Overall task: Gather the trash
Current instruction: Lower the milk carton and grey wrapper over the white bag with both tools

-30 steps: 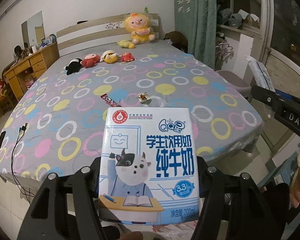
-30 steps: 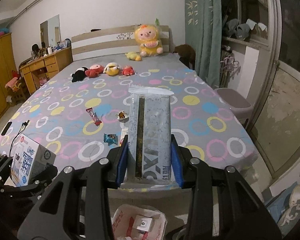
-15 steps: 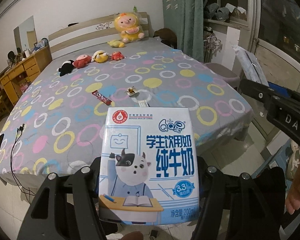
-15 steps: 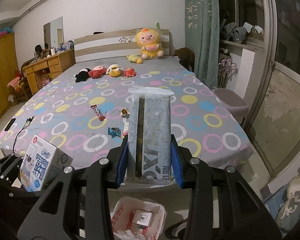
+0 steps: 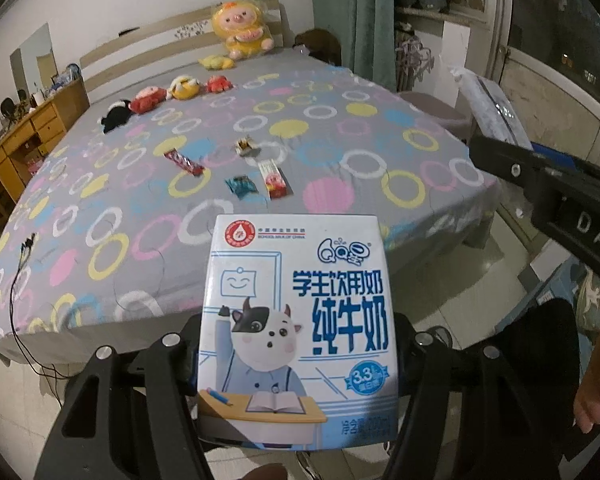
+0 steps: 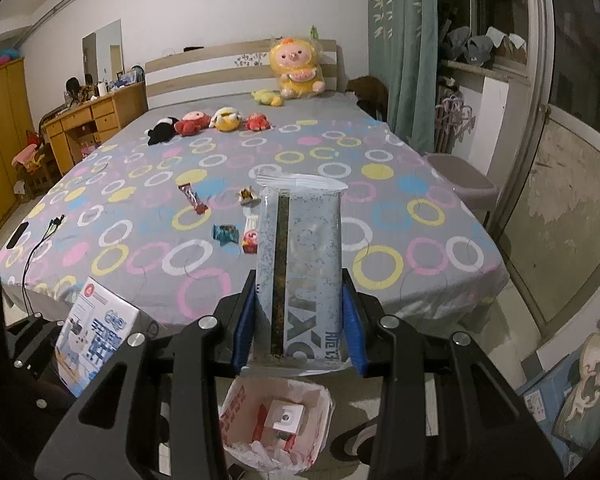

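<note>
My left gripper (image 5: pixel 296 364) is shut on a blue-and-white milk carton (image 5: pixel 296 332) with a cartoon cow, held upright off the foot of the bed. My right gripper (image 6: pixel 298 332) is shut on a speckled grey wrapper pack (image 6: pixel 300 264), its blue pads (image 6: pixel 244 328) pressing both sides. Directly below the pack stands a bin lined with a white bag (image 6: pixel 276 424) that holds some trash. The milk carton (image 6: pixel 96 340) also shows at lower left in the right wrist view. On the bed (image 6: pixel 420 248) lie a red wrapper (image 6: pixel 192 199), a blue wrapper (image 6: pixel 225 233), a small crumpled wrapper (image 6: pixel 247 195) and a red-white box (image 6: pixel 250 236).
Plush toys (image 6: pixel 220 119) sit near the headboard, with a big yellow one (image 6: pixel 298 70) against it. A phone (image 6: pixel 17 236) with a cable lies at the bed's left edge. A wooden desk (image 6: pixel 92 120) stands left; a grey stool (image 6: pixel 464 178) and curtain stand right.
Both grippers have drawn back from the bed and sunk, each keeping its hold. More of the bed and floor shows, and the bin sits fuller in the right wrist view.
</note>
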Available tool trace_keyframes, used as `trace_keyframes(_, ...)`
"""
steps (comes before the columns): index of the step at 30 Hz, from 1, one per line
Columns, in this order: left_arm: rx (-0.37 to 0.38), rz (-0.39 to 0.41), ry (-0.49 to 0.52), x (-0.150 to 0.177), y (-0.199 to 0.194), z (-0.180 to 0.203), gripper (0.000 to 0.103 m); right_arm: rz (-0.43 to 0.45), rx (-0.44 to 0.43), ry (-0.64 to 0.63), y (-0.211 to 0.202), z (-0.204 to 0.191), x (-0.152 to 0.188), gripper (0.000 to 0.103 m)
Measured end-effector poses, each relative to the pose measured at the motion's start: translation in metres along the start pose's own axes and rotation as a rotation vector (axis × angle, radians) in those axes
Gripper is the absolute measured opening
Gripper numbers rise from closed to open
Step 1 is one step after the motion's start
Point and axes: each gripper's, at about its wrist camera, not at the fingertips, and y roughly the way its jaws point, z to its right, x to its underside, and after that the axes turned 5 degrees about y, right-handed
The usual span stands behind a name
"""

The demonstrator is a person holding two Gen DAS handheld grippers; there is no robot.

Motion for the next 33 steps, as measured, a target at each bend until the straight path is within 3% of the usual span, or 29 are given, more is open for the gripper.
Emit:
trace_keyframes(11,0.014,-0.148,0.015,0.043,0.057,0.013,0.063,-0.098,0.033,-0.005,0.033,0.004,0.039,0.038)
trace_keyframes(33,0.076,-0.493,0.000,0.124,0.199,0.018,0.063,-0.484,0.047,0.009,0.181,0.020,0.169,0.038)
